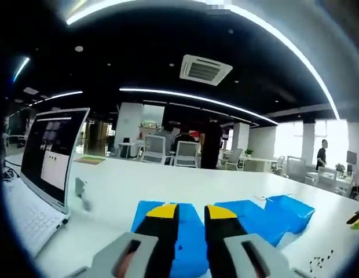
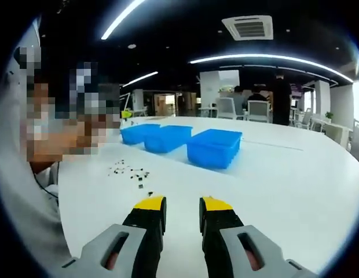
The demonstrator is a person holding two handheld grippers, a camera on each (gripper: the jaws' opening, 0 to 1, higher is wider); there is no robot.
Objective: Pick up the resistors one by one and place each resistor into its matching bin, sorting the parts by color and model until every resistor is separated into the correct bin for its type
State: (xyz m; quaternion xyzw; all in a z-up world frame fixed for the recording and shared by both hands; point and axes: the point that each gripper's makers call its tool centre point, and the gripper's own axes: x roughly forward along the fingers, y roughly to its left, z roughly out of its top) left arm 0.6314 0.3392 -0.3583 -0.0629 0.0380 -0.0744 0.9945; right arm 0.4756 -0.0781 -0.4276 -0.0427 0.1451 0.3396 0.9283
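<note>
No words or numbers can be read here. The laptop screen [image 1: 52, 152], off to the left of the left gripper's fingers, shows light and dark boxes, but any writing on it is too small and blurry to read. The blue bins [image 2: 214, 147], out past the right gripper's fingers, have no labels that show.
</note>
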